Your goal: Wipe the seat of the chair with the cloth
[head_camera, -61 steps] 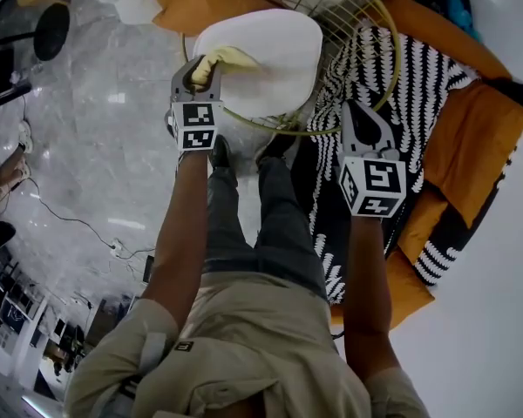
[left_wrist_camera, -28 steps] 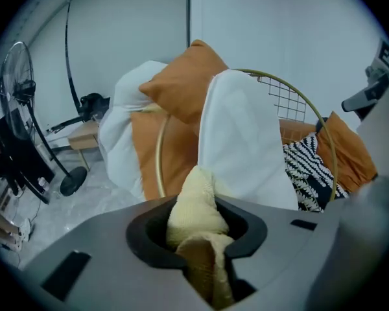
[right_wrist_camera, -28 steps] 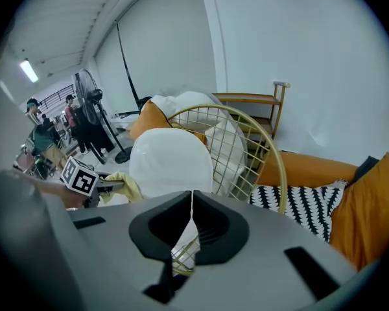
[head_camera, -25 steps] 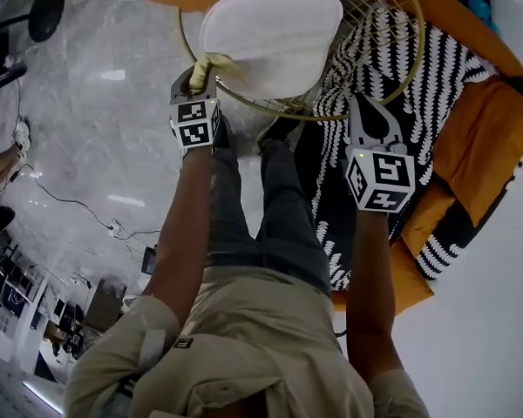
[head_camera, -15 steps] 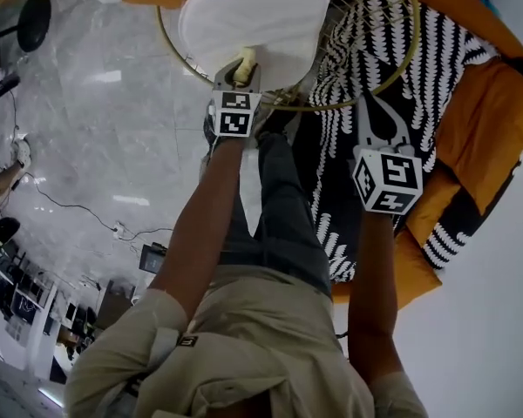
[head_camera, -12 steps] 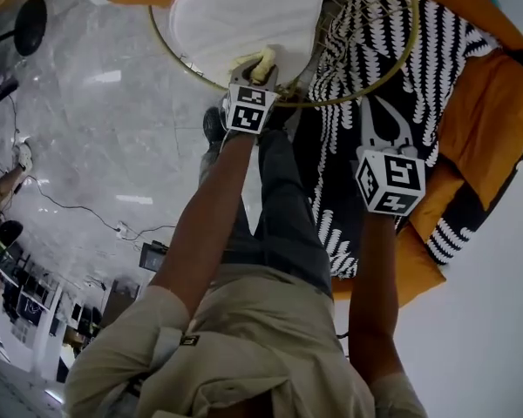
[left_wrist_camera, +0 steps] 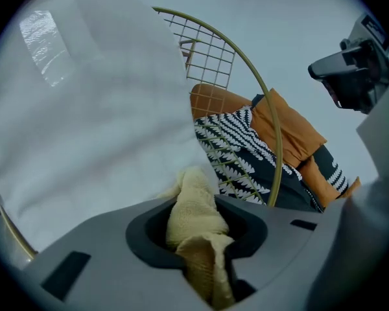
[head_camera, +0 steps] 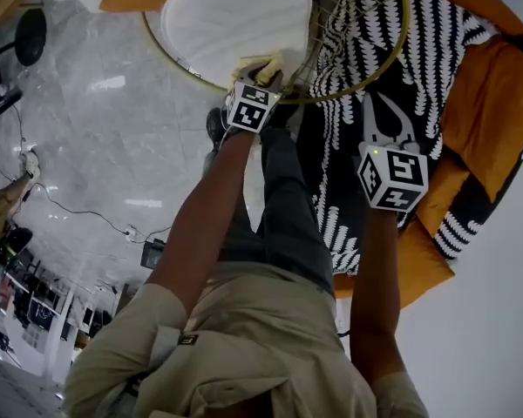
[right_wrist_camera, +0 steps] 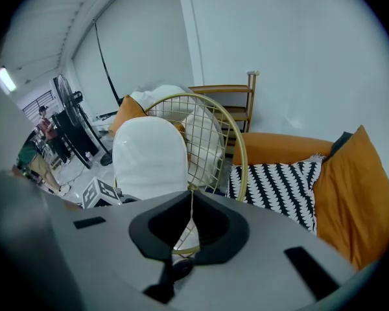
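Observation:
The chair's white seat (head_camera: pixel 235 16) sits inside a gold wire frame (head_camera: pixel 366 81) at the top of the head view. My left gripper (head_camera: pixel 266 70) is at the seat's near edge, shut on a yellow cloth (head_camera: pixel 277 62) that presses against the seat. In the left gripper view the cloth (left_wrist_camera: pixel 193 225) is bunched between the jaws, its tip touching the white seat (left_wrist_camera: pixel 84 109). My right gripper (head_camera: pixel 382 116) hangs to the right of the chair over a patterned cushion, shut with nothing in it. The right gripper view shows the seat (right_wrist_camera: pixel 149 154) ahead, beyond the closed jaws (right_wrist_camera: pixel 191 193).
An orange sofa (head_camera: pixel 492 85) with a black-and-white patterned cushion (head_camera: pixel 366 42) stands right of the chair. The person's legs (head_camera: pixel 279 207) are below the seat. A cable (head_camera: pixel 78 216) runs over the marble floor at left. A fan (right_wrist_camera: pixel 68 109) and wooden shelf (right_wrist_camera: pixel 230 102) stand behind.
My left gripper has carried the cloth from the seat's left edge rightward along its near edge. The right gripper has stayed almost still.

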